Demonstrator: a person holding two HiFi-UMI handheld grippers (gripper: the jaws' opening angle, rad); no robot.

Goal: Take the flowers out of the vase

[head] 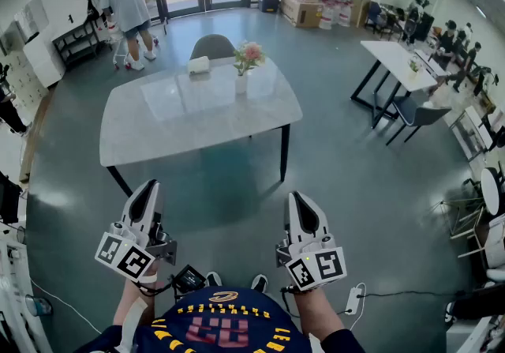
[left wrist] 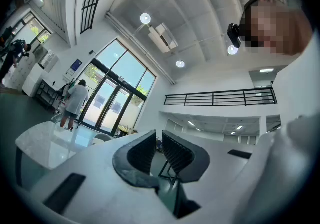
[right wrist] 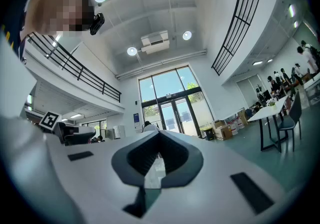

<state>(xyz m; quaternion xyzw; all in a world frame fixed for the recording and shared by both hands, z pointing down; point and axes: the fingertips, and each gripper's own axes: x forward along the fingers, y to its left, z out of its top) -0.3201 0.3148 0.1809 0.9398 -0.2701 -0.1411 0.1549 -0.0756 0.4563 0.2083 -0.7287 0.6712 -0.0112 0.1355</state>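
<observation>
my right gripper is pinched shut on nothing, and my left gripper is a slit apart, empty. the flowers stand in the vase on the table, well ahead. i should walk up, open wide and grasp the stems low.

The left gripper points upward, its 2 dark ribbed jaws a narrow gap apart with nothing between them. Past the far edge of a white table, a person in a white top stands before glass doors. 4 round ceiling lights shine above.
</observation>
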